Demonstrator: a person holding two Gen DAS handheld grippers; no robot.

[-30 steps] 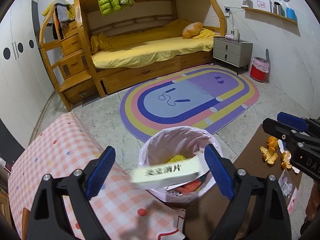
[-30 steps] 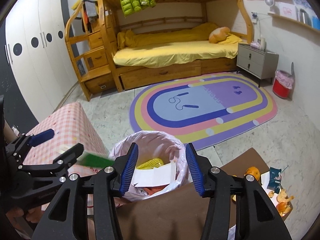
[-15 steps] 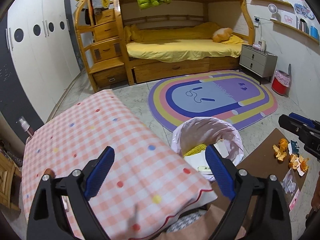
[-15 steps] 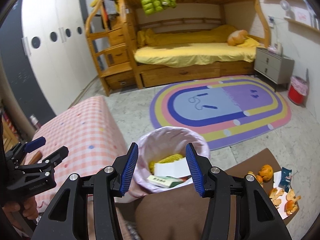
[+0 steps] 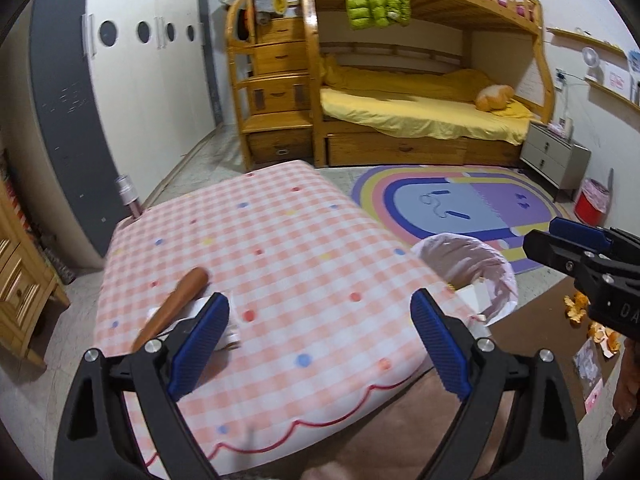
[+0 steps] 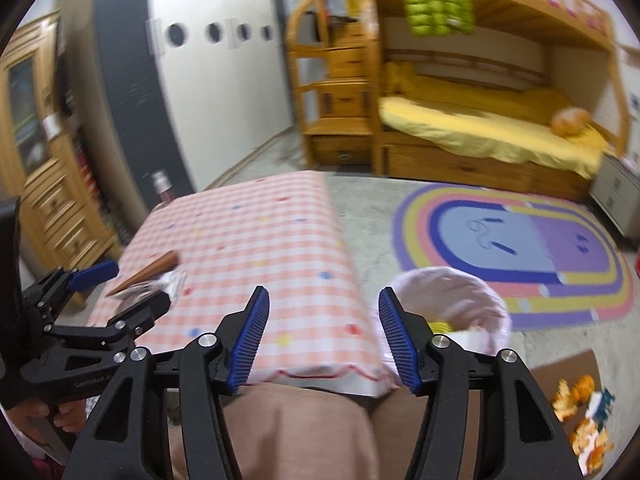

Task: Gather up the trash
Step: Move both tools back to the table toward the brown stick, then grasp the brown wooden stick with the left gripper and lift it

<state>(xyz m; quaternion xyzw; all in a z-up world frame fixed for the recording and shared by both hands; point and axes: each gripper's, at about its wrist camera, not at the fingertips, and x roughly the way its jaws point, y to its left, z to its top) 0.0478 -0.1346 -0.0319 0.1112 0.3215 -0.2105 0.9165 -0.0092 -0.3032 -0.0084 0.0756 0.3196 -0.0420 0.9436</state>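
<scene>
A trash bin with a pink bag (image 5: 468,264) (image 6: 448,300) stands on the floor right of a pink checked table (image 5: 260,264) (image 6: 256,248); paper and something yellow lie in it. A brown stick-shaped item (image 5: 172,308) (image 6: 148,272) and crumpled white wrappers (image 5: 228,328) (image 6: 172,280) lie on the table's near left. My left gripper (image 5: 320,344) (image 6: 116,286) is open and empty just above those wrappers. My right gripper (image 6: 320,336) (image 5: 560,236) is open and empty over the table's near right edge. Orange peels (image 5: 580,308) (image 6: 576,400) lie on a brown surface at right.
A colourful oval rug (image 5: 460,204) covers the floor before a wooden bunk bed (image 5: 420,120). A grey nightstand (image 5: 556,156) and a red bin (image 5: 592,204) stand at right. A wooden cabinet (image 6: 44,184) and a bottle (image 5: 128,196) are left of the table.
A box dropped from my left gripper into the pink bin. Both grippers then swung left from the bin to over the checked table; the stick and wrappers came into view.
</scene>
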